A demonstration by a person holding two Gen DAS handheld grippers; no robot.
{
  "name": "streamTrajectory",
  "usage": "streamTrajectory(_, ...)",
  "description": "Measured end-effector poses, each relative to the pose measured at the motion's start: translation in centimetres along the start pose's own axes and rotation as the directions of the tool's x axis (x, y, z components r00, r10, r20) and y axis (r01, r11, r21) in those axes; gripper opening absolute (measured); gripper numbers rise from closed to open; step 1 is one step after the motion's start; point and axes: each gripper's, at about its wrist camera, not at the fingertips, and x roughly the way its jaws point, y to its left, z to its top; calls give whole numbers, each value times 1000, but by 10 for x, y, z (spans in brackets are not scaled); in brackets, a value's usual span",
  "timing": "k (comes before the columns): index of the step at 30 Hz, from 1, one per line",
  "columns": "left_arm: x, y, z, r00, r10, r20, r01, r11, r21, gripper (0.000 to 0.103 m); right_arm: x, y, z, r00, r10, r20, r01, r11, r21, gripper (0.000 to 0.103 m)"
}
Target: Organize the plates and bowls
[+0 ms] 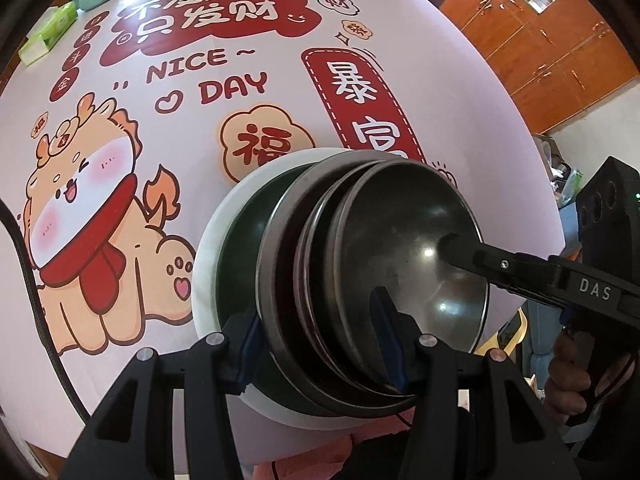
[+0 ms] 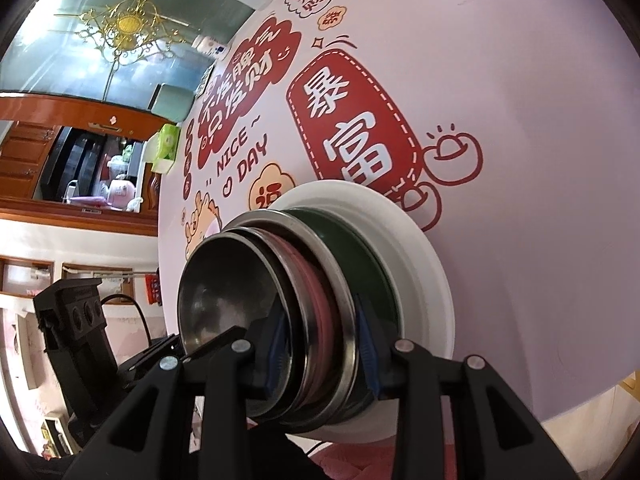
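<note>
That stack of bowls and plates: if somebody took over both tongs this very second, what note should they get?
Left tongs: clamped on the near rim of the stack.
Right tongs: clamped on its rim from the other side, one finger inside the top bowl.
Stack: small dark steel bowl, pink plate, larger steel dish and dark green dish, nested on a white round plate at the near edge of the printed pink tablecloth.
Done: pieces gathered into one pile.
Left: probably squaring it up or moving it.
</note>
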Motion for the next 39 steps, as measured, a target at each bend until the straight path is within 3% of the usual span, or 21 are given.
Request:
streamTrajectory(10,-8,0,-4,999,1,34,0,1000,-27,49,-6,-2,-1,1000,-5,23,5,1000,4,35)
streamTrajectory(14,-15,-1,-9,998,16,61,-12,998,-56,49,-11,1,1,1000,21,21,-20,999,-35,44)
streamTrajectory(19,-24,-3,-20,995,35,92,-25,993,-113,50,-19,3,0,999,34,13,-33,996,-79,48)
streamTrajectory(21,-28,-6,-24,993,42,109,-28,992,-125,53,-24,3,-2,999,50,17,-48,994,-95,53)
streamTrajectory(23,-34,-9,-31,990,49,133,-30,989,-145,56,-29,4,-4,999,46,20,-43,992,-120,65)
streamTrajectory(27,-43,-14,-43,984,71,161,-41,982,-182,57,-38,7,-9,998,55,29,-49,986,-162,70)
streamTrajectory(29,-48,-17,-50,982,81,170,-47,980,-193,62,-44,9,-14,998,55,41,-46,982,-184,76)
streamTrajectory(34,-66,-21,-67,974,121,189,-76,970,-231,65,-60,13,-27,998,31,62,-14,965,-260,78)
streamTrajectory(39,-90,-25,-80,954,181,239,-122,962,-244,74,-89,24,-39,991,-7,130,51,942,-333,79)
